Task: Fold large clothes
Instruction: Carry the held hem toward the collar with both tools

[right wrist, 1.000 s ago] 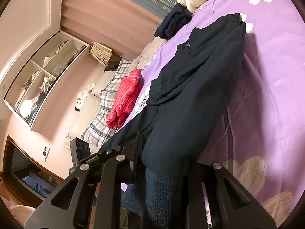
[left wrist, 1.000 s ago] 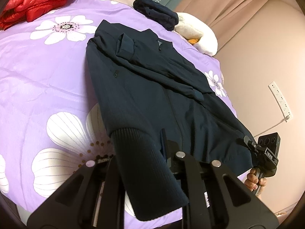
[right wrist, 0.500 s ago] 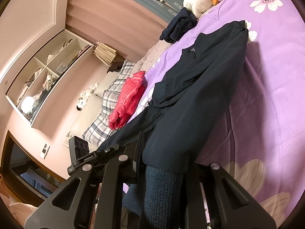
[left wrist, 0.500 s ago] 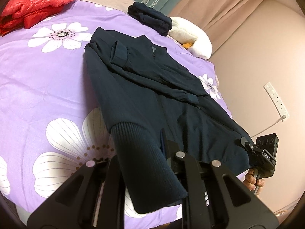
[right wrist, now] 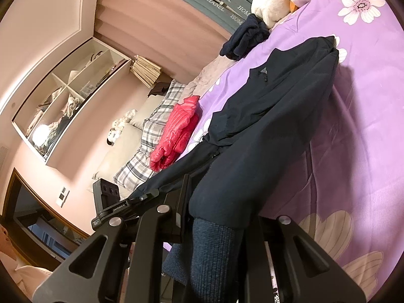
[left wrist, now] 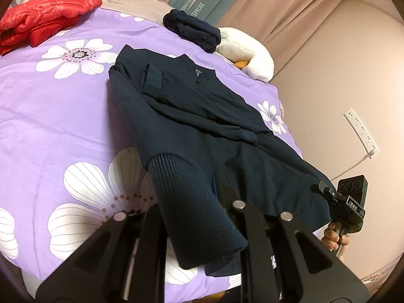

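Navy jacket (left wrist: 192,116) lay on purple bedspread (left wrist: 50,106), sleeves crossed over chest, hem lifted. Left gripper (left wrist: 192,217) clamped on ribbed hem corner; right gripper (right wrist: 214,229) clamped on other corner, pinch point probably hidden by cloth. Advice: carry both corners level toward collar, keep hem taut, lower evenly, avoid dragging sleeves.

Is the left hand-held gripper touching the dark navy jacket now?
Touching. In the left wrist view, the left hand-held gripper is shut on the ribbed hem of the dark navy jacket; the knit band passes between its fingers and hangs over them.
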